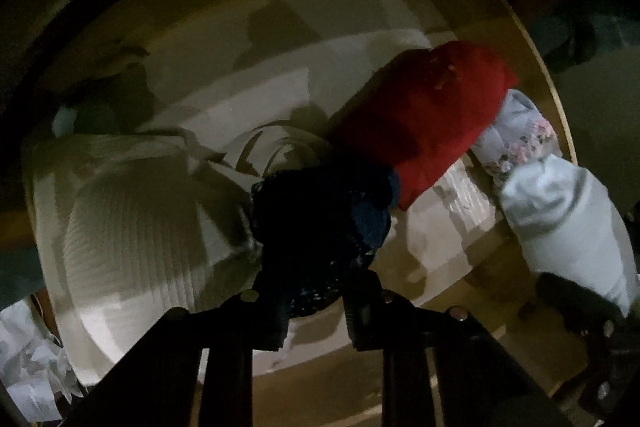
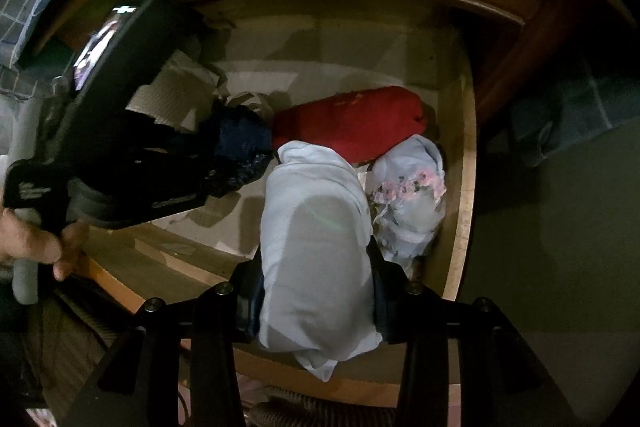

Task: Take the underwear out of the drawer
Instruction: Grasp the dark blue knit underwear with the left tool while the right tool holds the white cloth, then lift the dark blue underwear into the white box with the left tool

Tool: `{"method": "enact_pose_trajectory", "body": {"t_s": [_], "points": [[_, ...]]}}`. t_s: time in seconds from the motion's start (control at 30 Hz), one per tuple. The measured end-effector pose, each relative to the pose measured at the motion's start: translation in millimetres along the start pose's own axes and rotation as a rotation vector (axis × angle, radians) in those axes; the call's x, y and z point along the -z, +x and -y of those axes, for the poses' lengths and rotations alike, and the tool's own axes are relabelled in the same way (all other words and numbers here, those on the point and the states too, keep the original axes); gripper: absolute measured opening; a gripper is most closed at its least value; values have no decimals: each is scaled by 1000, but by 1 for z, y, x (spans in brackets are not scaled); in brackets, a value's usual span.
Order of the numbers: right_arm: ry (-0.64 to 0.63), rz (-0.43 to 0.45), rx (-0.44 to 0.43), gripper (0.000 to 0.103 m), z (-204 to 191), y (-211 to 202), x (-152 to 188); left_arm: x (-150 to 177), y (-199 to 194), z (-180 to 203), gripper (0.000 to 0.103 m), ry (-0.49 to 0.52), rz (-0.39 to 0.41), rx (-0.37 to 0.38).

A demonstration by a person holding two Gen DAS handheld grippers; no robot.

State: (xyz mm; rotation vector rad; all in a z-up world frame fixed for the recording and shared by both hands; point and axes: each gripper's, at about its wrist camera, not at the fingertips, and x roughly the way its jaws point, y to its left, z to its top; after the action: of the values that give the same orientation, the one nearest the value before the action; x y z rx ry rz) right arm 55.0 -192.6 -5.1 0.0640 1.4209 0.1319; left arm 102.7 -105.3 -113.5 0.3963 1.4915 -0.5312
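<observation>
My left gripper (image 1: 316, 303) is shut on a rolled dark navy underwear (image 1: 320, 223), held above the open wooden drawer (image 1: 560, 115); both also show in the right wrist view, the left gripper (image 2: 224, 163) and the navy roll (image 2: 240, 143). My right gripper (image 2: 316, 291) is shut on a pale blue rolled underwear (image 2: 316, 247), which also shows at the right of the left wrist view (image 1: 560, 219). A red roll (image 2: 352, 123) and a floral pale roll (image 2: 412, 195) lie in the drawer.
Cream ribbed garments (image 1: 132, 227) fill the drawer's left side. The drawer's right wall (image 2: 464, 187) and front edge (image 2: 352, 391) are wood. A dark cloth (image 2: 560, 123) lies outside to the right. A hand (image 2: 36, 243) holds the left gripper's handle.
</observation>
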Motion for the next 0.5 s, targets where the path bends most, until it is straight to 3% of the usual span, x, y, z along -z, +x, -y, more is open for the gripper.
{"method": "enact_pose_trajectory", "body": {"t_s": [0.5], "points": [[-4,0,8,39,0,2,-1,67,-64,-10,21,-62,112,49]]}}
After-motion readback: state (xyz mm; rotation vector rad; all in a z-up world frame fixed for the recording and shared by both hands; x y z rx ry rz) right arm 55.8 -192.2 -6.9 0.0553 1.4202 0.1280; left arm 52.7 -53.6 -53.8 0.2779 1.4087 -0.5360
